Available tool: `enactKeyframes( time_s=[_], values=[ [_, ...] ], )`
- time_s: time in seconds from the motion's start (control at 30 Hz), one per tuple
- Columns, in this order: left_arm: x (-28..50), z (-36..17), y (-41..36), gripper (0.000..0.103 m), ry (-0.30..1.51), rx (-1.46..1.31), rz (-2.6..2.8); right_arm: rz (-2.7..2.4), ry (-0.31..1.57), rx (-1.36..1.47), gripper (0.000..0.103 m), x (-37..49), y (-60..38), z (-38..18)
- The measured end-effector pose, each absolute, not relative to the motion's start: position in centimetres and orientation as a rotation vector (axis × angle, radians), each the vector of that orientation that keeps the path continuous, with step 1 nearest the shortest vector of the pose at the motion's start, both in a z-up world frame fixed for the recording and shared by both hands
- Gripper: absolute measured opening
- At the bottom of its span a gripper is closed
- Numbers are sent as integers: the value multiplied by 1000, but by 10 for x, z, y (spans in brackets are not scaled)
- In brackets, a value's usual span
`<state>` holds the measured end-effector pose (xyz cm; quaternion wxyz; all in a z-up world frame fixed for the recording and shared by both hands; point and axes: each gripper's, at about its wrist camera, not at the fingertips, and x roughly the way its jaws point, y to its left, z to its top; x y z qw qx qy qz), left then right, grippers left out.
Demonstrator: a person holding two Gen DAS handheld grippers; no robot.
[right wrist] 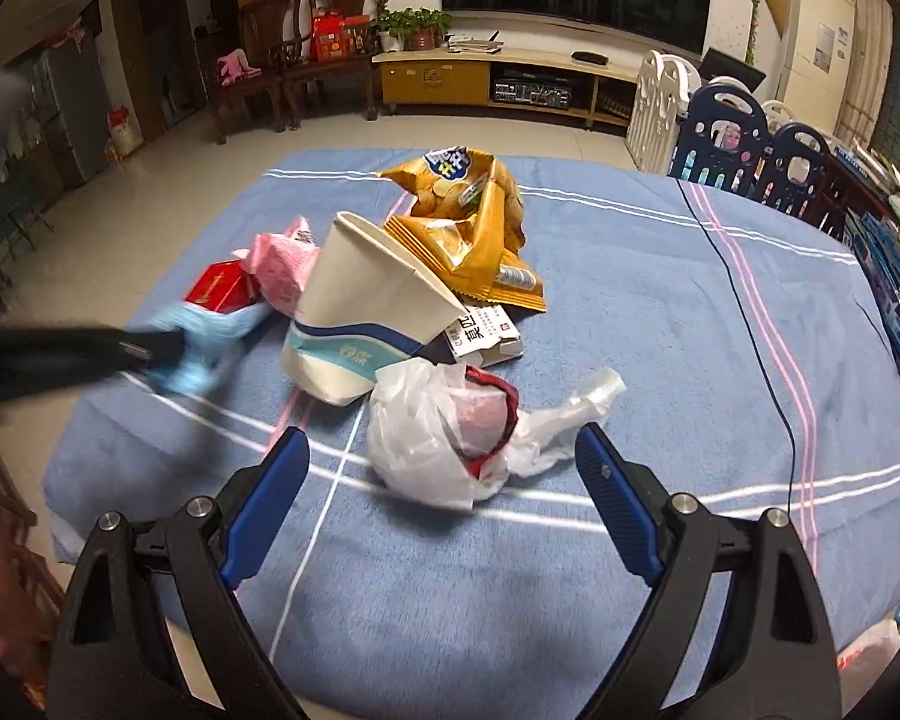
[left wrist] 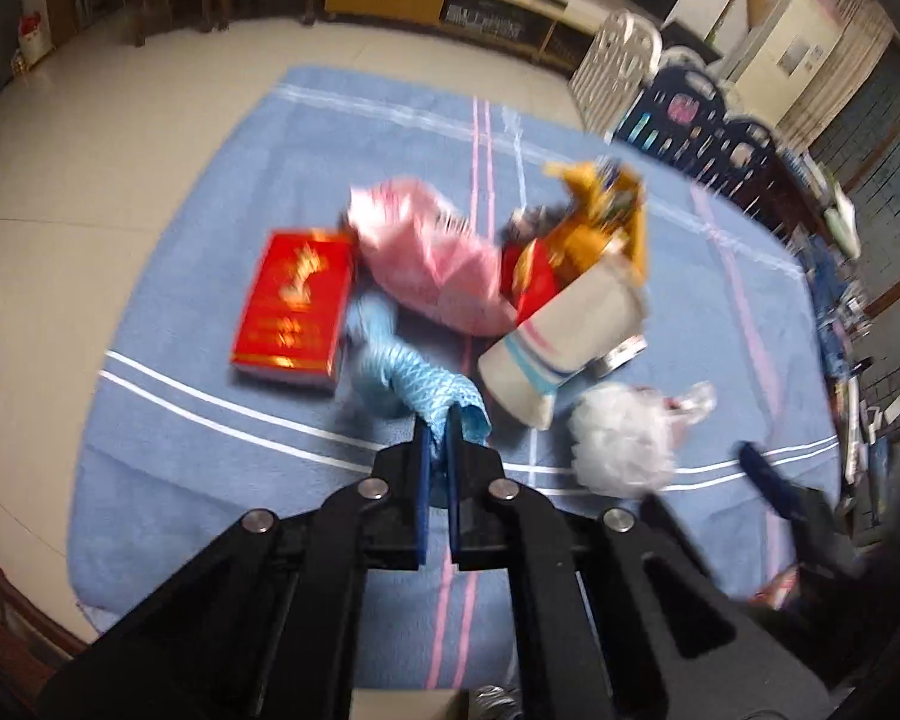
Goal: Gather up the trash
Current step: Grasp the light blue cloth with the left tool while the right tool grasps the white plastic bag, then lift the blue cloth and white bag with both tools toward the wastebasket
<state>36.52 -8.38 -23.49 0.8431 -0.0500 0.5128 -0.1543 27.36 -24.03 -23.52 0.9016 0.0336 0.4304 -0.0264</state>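
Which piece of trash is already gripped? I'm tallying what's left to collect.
The light blue wrapper: the left gripper's jaws are pinched on its end. The white plastic bag merely sits before the open right gripper.

We see dim indoor light, glare on the glossy pale tiled floor [left wrist: 60,192], motion blur, and dark, curved fisheye edges.

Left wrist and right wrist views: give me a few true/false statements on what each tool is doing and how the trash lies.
1. The left tool is shut on the blue cloth. True.
2. The right tool grips the white plastic bag. False: it is open, the bag lying loose ahead of it.
3. The paper cup stands upright. False: it lies tipped on its side.
4. The yellow snack bag lies beyond the cup. True.
5. The trash sits on a bare wooden table. False: on a blue striped blanket.
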Motion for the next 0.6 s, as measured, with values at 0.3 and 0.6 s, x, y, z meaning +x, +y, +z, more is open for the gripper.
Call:
enactKeyframes(
  time_s=[0.3,0.6],
  values=[
    [295,-136,-68,5,793,-135,-512,-6,994,119,24,296,-260,-258],
    [295,-140,-67,5,835,-108,-516,38,660,300,20,209,-293,-134]
  ],
)
